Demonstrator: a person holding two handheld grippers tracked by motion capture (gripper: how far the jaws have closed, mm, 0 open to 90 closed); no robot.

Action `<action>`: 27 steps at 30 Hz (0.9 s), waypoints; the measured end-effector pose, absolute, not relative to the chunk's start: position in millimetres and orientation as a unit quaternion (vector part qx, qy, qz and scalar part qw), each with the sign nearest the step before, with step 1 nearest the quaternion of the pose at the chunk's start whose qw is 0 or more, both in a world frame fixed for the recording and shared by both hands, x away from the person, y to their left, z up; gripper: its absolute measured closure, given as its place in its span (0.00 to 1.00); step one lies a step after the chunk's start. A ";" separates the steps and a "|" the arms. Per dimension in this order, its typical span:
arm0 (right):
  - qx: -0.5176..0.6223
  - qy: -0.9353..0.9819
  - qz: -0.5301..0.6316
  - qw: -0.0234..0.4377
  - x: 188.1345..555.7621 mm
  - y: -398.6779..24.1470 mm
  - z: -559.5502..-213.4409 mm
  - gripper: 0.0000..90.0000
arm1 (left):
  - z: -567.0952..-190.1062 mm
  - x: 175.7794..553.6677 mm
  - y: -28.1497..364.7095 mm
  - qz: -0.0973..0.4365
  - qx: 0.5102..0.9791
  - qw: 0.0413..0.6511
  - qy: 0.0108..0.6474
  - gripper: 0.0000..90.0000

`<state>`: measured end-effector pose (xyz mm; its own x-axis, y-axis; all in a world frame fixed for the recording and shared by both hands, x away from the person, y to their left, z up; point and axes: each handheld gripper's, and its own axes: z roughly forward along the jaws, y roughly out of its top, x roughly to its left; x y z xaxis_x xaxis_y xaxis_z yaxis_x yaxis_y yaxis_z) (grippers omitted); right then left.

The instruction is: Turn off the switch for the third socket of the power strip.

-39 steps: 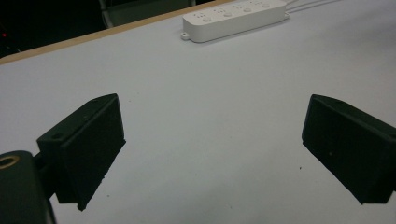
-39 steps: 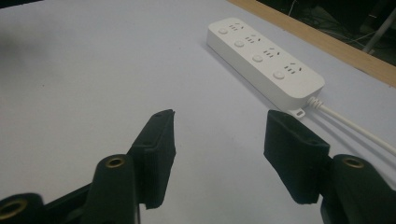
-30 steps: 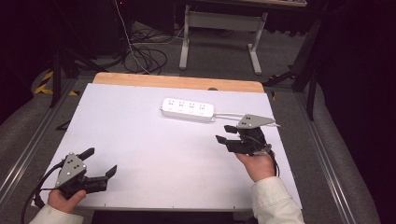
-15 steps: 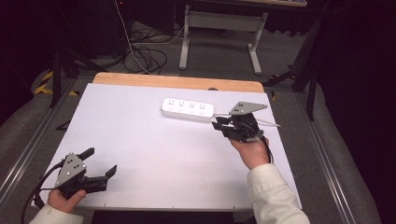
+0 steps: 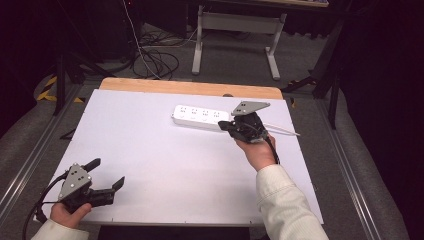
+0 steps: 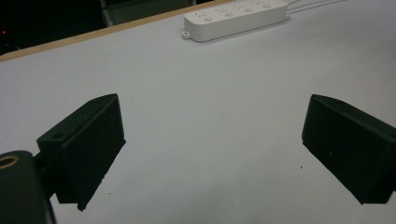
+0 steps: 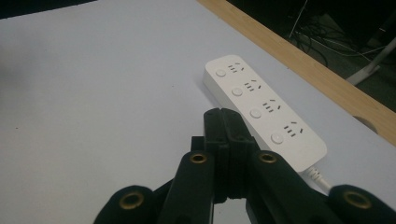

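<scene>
- Where the white bench (image 5: 150, 150) spans the frame: bare save one item.
- Power strip (image 5: 200, 117): flat near the far edge, right of centre.
- Right gripper (image 5: 223, 125): jaws pressed together, empty, tips just beside the strip's cable end; likely approach step, next needing a press on a switch.
- Left gripper (image 5: 106, 176): spread wide, empty, near-left corner.

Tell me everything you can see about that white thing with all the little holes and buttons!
It is a white power strip, long and flat with rounded corners, plastic by the look of it. It has four sets of socket holes, each with a round button beside it. A white cord leaves one end. It lies flat at the far side of the white table, near the wooden edge. The right gripper, jaws shut, hovers at its cord end; contact cannot be told.
</scene>
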<state>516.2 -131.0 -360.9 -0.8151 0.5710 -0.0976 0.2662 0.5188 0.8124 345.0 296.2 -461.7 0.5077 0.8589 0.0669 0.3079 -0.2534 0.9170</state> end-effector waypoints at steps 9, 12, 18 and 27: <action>0.243 0.859 0.415 0.177 532.5 -109.3 -366.2 1.00 | -461.7 341.8 298.8 0.297 0.734 0.459 0.403 0.07; 0.247 0.859 0.412 0.179 538.9 -103.2 -370.2 1.00 | -461.9 340.5 299.6 0.297 0.733 0.457 0.407 0.07; 0.262 0.851 0.417 0.181 553.2 -93.3 -381.9 1.00 | -462.1 339.2 300.5 0.299 0.732 0.455 0.410 0.07; 0.290 0.839 0.423 0.182 576.3 -83.8 -405.4 1.00 | -462.1 340.5 301.2 0.299 0.733 0.456 0.408 0.07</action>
<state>576.3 -83.8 -405.4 -0.7656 0.6406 -0.0593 0.3337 0.4743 0.8147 340.5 301.2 -462.1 0.4886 0.8700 0.0664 0.3254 -0.2523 0.9113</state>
